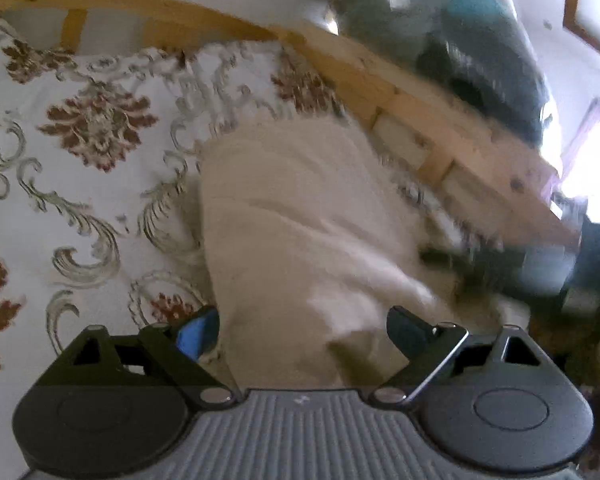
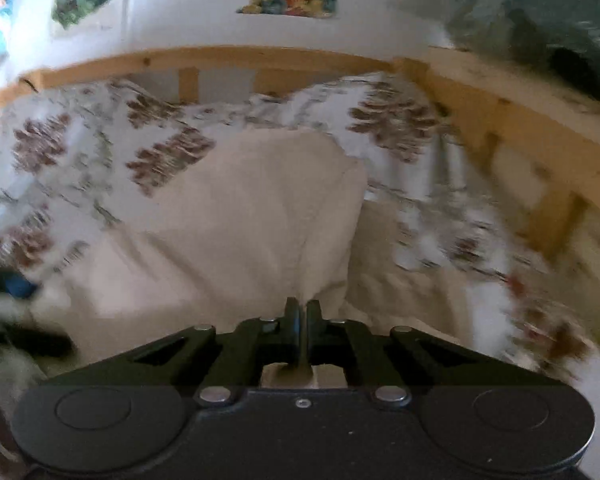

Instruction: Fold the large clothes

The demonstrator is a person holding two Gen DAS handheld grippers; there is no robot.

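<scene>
The cream garment [image 1: 300,216] lies on the bed, over the floral bedspread [image 1: 80,128], reaching toward the wooden bed frame [image 1: 384,80] at the bed's far edge. The right tongs [image 2: 301,312] are pinched tight on a gathered fold of the garment [image 2: 252,208] — cloth bunches up between the jaws. The left tongs [image 1: 304,332] stand wide, holding nothing, low over the garment's near end.

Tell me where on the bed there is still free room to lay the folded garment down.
Free bedspread lies left of the cream garment, between it and the wooden bed rail at the head. The right side is crowded: only a narrow strip separates garment and rail. The right gripper is shut on the garment; the left gripper is open over it.
</scene>
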